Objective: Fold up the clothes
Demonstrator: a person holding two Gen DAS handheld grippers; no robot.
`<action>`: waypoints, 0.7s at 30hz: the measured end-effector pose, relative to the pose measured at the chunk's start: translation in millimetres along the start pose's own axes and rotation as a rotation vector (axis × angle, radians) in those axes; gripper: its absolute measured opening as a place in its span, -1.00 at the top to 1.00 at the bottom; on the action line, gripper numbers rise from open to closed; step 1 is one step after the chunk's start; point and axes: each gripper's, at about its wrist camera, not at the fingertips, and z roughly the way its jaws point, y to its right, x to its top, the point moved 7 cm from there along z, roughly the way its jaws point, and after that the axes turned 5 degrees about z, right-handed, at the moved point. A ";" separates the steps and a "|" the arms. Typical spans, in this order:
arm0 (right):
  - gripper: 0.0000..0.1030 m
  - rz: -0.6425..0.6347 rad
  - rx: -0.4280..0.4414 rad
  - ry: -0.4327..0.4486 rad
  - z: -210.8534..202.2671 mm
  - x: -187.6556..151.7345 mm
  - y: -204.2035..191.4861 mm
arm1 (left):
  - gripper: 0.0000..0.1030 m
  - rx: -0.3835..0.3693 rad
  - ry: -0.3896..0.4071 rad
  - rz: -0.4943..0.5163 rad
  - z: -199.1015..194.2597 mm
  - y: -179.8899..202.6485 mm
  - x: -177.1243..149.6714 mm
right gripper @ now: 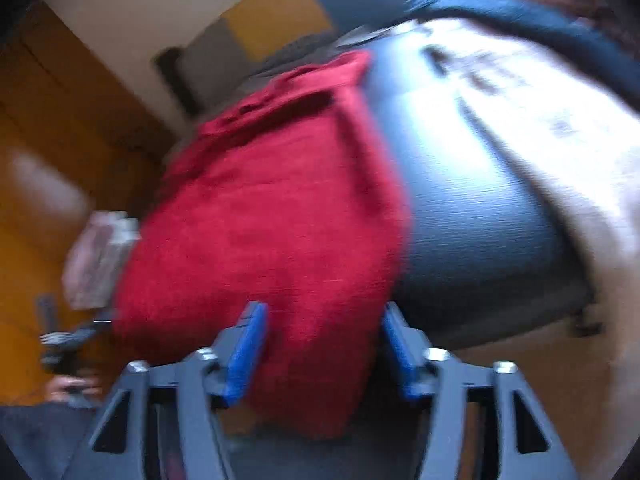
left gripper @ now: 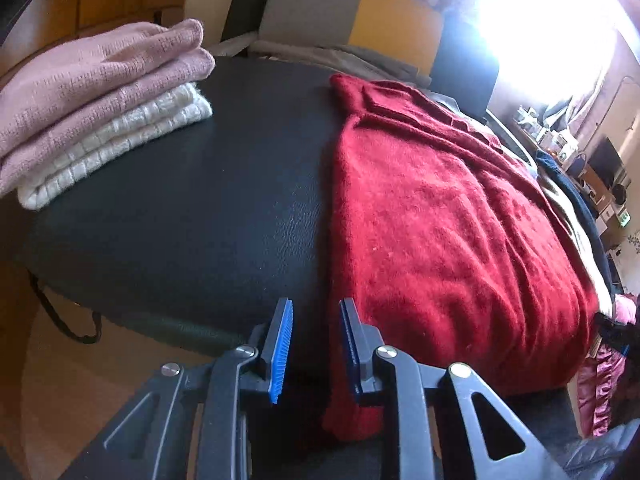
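Observation:
A dark red knit garment lies spread on the right half of a black leather-topped table, and its near hem hangs over the front edge. My left gripper hovers at that front edge, just beside the garment's left border. It is open; only the black top and the cloth's edge show between its blue pads. The right wrist view is blurred. There the red garment fills the middle, and my right gripper stands open over the hanging hem. The cloth lies flat between its fingers.
A folded pink knit rests on a folded white knit at the table's far left. A grey and yellow chair stands behind. More clothes are piled at the right; a cream cloth lies beyond the garment.

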 end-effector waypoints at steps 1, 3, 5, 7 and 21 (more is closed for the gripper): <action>0.25 -0.006 0.015 -0.003 1.7 1.5 -5.3 | 0.54 0.003 0.008 0.014 -1.2 0.5 -0.6; 0.24 -0.027 -0.011 0.010 5.5 6.7 -9.2 | 0.53 -0.007 0.005 0.029 -1.5 1.4 -2.7; 0.12 -0.039 -0.058 -0.002 14.2 8.4 -5.8 | 0.47 -0.043 0.002 0.031 -3.1 3.6 -5.4; 0.06 -0.053 -0.069 -0.010 18.4 7.1 -5.0 | 0.43 -0.064 0.009 0.040 -4.8 7.3 -7.7; -1.00 -0.145 -0.033 -0.117 29.9 -8.8 -24.1 | 0.40 -0.087 -0.037 0.094 10.4 25.5 -18.9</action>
